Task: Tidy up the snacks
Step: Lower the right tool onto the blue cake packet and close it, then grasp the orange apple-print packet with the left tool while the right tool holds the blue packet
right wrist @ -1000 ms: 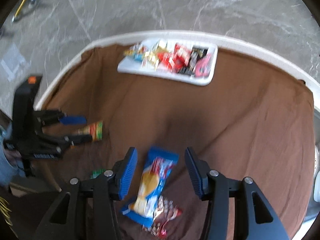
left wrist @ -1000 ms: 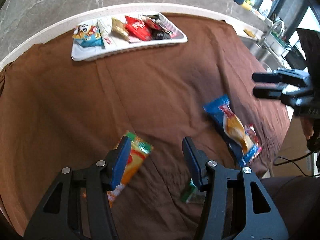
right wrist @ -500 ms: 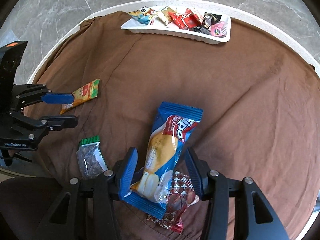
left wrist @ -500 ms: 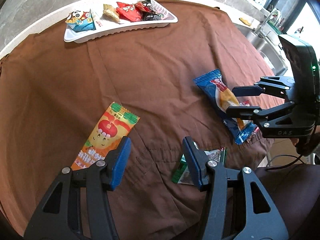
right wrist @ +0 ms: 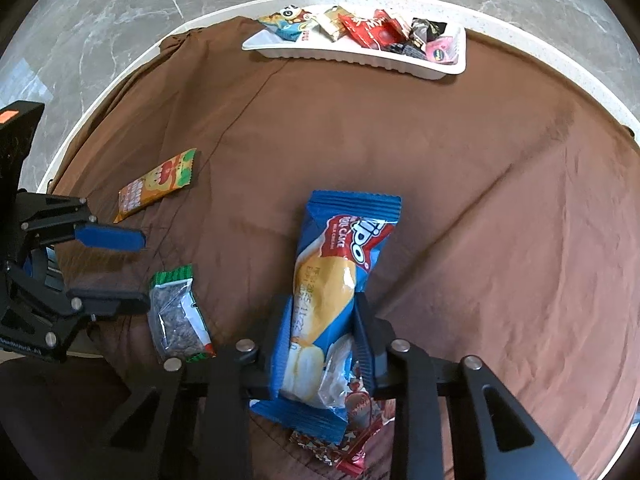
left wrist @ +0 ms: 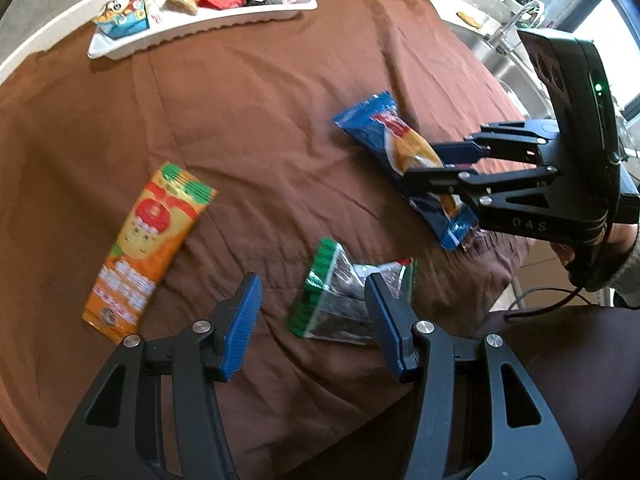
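The right gripper (right wrist: 322,338) is clamped on the lower half of the blue cake packet (right wrist: 338,276) at 6 o'clock on the brown cloth (right wrist: 400,152), while the left gripper (left wrist: 312,316) stands wide, its right finger over the green-edged seed packet (left wrist: 340,292).

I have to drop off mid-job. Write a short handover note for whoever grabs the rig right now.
Right gripper: shut on the blue cake pack, which lies over a red packet.
Left gripper: open, holding nothing, poised at the green-edged seed packet.
Orange packet lies loose on the brown cloth.
Done: several snacks are already in the white tray.
Left: tray the remaining four.
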Demonstrator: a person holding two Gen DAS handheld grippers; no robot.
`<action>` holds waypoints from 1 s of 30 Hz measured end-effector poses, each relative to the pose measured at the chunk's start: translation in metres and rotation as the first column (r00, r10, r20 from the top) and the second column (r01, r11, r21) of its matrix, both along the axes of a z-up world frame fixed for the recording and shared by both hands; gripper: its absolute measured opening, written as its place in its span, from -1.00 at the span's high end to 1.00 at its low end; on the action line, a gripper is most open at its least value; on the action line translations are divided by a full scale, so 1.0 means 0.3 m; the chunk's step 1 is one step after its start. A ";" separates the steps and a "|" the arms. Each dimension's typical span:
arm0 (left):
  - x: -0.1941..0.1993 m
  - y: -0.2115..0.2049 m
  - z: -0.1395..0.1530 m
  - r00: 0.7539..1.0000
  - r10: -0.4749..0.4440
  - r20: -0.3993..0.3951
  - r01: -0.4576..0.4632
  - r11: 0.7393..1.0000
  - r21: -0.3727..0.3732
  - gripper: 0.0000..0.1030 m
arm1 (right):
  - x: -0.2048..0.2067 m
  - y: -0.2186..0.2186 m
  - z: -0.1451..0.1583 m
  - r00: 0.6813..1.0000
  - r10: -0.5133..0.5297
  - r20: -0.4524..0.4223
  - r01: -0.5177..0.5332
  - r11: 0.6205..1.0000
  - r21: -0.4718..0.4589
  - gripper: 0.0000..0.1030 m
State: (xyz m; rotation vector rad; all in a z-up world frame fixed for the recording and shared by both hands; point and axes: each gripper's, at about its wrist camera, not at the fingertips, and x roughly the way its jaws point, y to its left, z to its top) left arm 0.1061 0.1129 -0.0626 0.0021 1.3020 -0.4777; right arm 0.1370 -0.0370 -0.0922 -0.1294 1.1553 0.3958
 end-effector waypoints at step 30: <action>-0.047 -0.054 -0.085 0.981 0.128 -0.143 -0.135 0.990 -0.036 -0.04 | -0.015 -0.017 -0.004 0.999 0.026 0.039 -0.028 0.999 0.038 0.40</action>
